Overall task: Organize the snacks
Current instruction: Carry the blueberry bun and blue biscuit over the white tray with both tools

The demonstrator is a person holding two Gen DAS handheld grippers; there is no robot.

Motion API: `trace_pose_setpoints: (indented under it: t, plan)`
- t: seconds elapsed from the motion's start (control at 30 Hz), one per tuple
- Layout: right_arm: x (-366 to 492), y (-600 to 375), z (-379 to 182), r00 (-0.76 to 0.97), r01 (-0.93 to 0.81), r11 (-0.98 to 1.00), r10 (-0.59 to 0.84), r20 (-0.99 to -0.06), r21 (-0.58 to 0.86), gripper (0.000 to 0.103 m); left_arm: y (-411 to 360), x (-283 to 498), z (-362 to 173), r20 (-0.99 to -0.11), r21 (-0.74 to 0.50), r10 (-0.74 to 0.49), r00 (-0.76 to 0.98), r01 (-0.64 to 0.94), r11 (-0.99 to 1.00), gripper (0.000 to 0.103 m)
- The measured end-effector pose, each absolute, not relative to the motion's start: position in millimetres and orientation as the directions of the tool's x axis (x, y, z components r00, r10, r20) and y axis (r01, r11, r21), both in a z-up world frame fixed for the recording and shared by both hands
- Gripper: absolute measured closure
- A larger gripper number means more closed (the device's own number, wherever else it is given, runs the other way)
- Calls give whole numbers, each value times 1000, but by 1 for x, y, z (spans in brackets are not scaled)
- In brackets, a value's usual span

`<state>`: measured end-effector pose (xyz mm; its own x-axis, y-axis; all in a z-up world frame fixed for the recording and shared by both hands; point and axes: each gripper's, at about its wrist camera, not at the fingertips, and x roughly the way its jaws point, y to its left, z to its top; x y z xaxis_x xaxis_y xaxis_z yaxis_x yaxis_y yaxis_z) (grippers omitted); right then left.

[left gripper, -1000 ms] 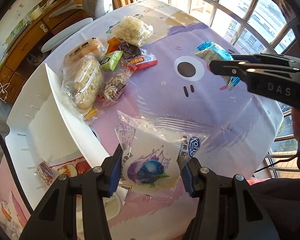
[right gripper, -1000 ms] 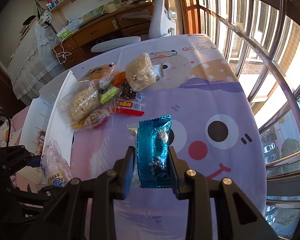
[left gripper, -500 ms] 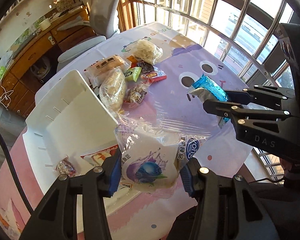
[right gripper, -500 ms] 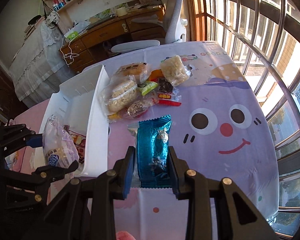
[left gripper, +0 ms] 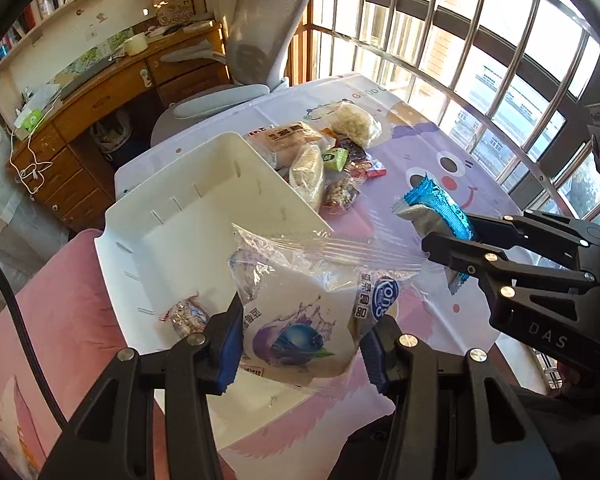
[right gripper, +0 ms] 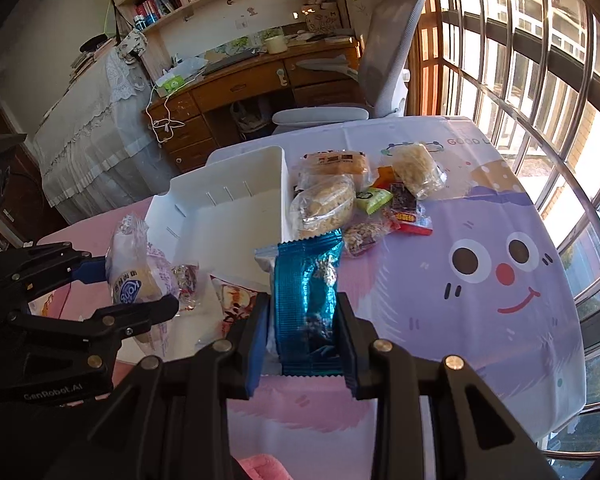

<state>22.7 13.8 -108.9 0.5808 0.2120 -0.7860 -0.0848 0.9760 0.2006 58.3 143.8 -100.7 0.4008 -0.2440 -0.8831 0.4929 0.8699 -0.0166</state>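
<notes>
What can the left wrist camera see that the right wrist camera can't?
Only the left wrist view shows the blueberry picture on the clear bread bag in the left gripper.

Only the right wrist view shows the full smiling face on the tablecloth.

Both show the white bin, the blue foil packet in the right gripper, and the snack pile.

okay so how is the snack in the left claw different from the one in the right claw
The blueberry bread packet in the left claw has a clear wrapper showing pale bread; the blue foil packet in the right claw is opaque and shiny. The bread packet is wide and puffy, so its claw stands wider; the foil packet is narrow and flat. Both are gripped at the lower end and held up above the table, near the white bin.
</notes>
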Motion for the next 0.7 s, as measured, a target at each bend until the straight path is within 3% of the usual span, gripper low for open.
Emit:
trace_pose_setpoints:
  t: [0.6, 0.7]
  plan:
    - [22, 88, -98, 596, -219, 951, 309, -741, 220, 70, 228, 74, -106, -863, -104, -254, 437, 339, 935, 53]
    - [25, 90, -105, 571, -193, 955, 295, -766, 224, 61, 232, 72, -111, -874, -110, -247, 419, 323, 940, 52]
